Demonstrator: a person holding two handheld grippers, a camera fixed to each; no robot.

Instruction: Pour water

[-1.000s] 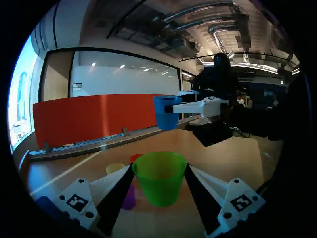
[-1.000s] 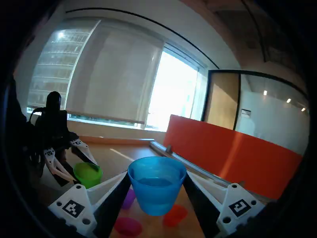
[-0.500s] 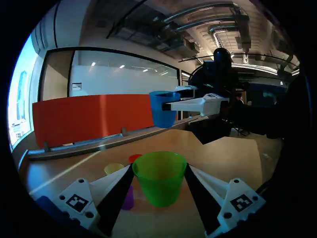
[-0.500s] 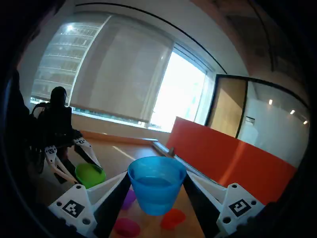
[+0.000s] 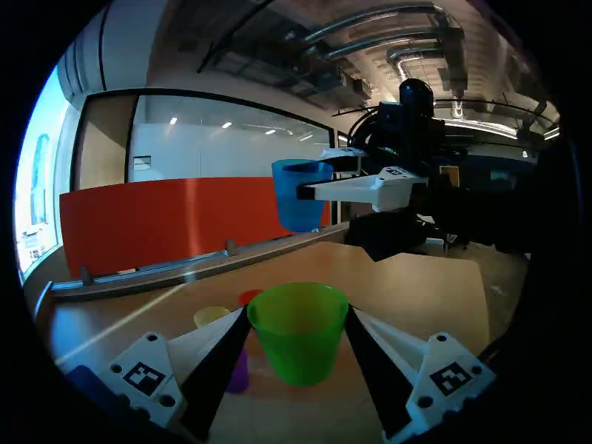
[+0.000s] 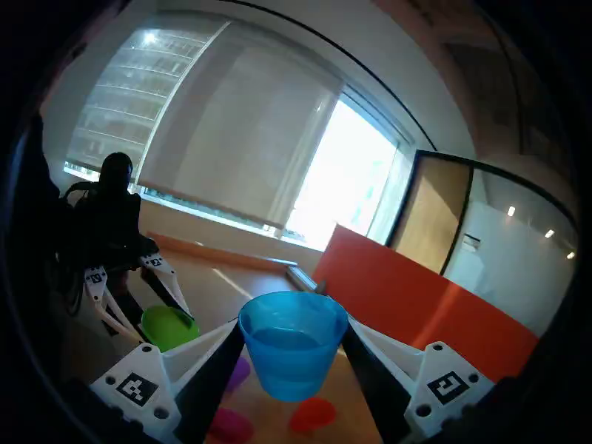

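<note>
Up high, my right gripper (image 6: 293,334) pinches the sloshy blue cup (image 6: 290,359) mid-wall; my left gripper (image 5: 297,327) pinches the light green cup (image 5: 298,348).

- Open air separates the green cup (image 5: 298,337) from the raised blue cup (image 5: 298,195).
- A yellow cup (image 5: 209,316), red cup (image 5: 251,296) and purple cup (image 5: 238,370) stand on the counter (image 5: 429,288) below.
- An orange partition (image 5: 170,214) walls its far edge.

Part-full blue cup (image 6: 292,348); seemingly empty green cup (image 5: 298,344)

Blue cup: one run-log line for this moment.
right gripper: shut on blue cup, water inside | left gripper: shut on green cup | pour not begun
</note>
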